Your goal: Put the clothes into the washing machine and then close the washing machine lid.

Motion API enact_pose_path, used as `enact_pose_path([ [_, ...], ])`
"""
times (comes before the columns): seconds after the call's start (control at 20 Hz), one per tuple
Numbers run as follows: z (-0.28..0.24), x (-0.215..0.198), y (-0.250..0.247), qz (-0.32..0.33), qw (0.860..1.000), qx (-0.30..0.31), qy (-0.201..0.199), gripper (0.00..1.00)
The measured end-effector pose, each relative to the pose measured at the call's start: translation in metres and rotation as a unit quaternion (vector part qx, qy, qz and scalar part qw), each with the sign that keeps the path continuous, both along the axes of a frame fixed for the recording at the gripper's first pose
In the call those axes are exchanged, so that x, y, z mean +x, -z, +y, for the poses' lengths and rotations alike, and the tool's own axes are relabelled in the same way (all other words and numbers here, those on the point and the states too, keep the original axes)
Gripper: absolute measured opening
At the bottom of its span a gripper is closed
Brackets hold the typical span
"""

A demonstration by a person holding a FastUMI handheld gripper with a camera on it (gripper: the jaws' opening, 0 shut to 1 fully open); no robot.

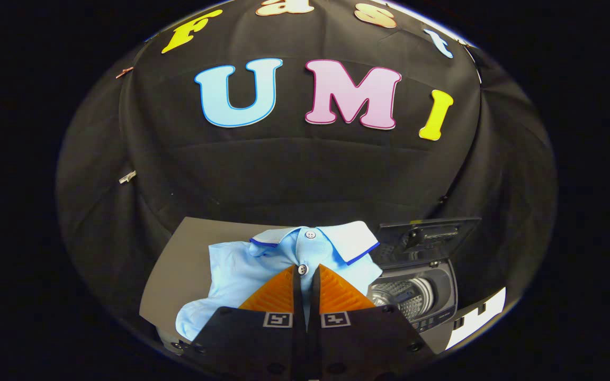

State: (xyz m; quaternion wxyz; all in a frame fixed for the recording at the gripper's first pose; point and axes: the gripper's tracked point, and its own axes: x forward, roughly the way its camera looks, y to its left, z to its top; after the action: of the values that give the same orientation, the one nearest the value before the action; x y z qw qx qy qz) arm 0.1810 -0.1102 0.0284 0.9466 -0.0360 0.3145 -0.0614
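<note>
Fingers pinched the shirt placket.
My gripper (305, 275) held the light blue shirt (241, 270) beside the washing machine (416, 288), lid (427, 238) up.

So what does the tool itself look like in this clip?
The tool has two orange wedge-shaped fingers with finely ribbed faces, tapering to points. They sit on a matte black body, which carries two small square black-and-white markers, one behind each finger, plus a few dark screws near its edges. No cables visible.
</note>
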Motion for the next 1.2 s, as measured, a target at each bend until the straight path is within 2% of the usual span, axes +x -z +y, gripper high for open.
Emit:
enact_pose_path([
  [0.35,-0.078,0.001,-0.021,-0.029,0.999,-0.016,0.037,0.05],
  [0.7,-0.165,0.001,-0.012,-0.021,0.997,-0.040,0.069,0.05],
  [1.2,-0.259,0.001,0.023,0.002,0.995,-0.063,0.071,0.05],
])
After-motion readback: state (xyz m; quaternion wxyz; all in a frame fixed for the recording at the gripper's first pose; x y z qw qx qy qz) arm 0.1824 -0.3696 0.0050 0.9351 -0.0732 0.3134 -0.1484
